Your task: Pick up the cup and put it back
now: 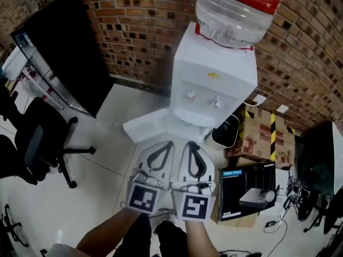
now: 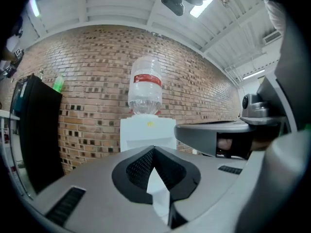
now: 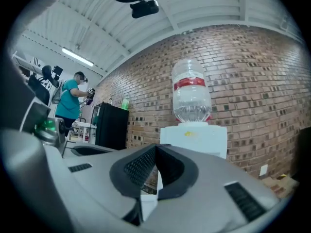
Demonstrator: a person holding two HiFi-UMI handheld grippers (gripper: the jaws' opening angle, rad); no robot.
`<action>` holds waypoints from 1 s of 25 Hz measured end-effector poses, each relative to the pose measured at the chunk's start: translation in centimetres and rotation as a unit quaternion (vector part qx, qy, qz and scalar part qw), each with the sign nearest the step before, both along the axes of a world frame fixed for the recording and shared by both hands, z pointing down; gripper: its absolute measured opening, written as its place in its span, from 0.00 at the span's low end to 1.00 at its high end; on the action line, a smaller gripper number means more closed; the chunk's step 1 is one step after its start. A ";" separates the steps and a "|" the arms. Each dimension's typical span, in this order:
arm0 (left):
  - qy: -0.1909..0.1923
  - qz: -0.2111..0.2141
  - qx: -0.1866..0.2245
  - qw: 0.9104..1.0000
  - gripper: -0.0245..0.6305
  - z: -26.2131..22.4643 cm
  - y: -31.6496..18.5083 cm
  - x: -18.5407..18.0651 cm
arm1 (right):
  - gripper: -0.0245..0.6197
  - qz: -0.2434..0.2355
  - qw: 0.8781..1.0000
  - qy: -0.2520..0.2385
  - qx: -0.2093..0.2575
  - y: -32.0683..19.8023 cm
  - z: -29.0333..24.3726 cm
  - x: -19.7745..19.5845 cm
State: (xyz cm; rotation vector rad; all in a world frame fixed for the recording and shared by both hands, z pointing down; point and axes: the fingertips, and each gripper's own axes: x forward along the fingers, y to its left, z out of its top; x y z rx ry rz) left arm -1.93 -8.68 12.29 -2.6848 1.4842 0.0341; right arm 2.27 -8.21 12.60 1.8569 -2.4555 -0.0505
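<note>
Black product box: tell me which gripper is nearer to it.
Right. In the head view the right gripper is just left of the black product box; the left gripper sits on the right gripper's far side, farther away.

**A:** What room is this?

**B:** A red-brown brick wall (image 1: 139, 31) runs across twelve o'clock, above a glossy white floor (image 1: 102, 143).

**A:** Any furniture?

**B:** There is a black swivel office chair (image 1: 37, 143) at nine o'clock and a tall black cabinet (image 1: 64, 52) at ten. A white water dispenser (image 1: 214, 68) stands at twelve, and brown cardboard boxes (image 1: 262, 135) sit at three. Overhead is a white ribbed ceiling (image 3: 97, 18) with a strip light (image 3: 77, 57).
</note>
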 end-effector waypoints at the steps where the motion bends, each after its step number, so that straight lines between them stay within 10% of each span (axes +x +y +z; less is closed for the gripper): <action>1: -0.004 0.000 0.000 1.000 0.04 -1.7 1.0 0.0 | 0.05 -0.001 1.000 -0.002 -0.004 1.0 -1.8 0.0; 11: 0.016 0.028 0.037 0.999 0.04 -16.6 8.6 1.4 | 0.05 0.001 1.000 -0.021 -0.001 9.0 -15.8 1.4; 25: 0.043 0.085 0.056 0.994 0.04 -23.1 19.5 -3.5 | 0.05 0.051 0.999 -0.016 -0.009 20.3 -21.0 -3.5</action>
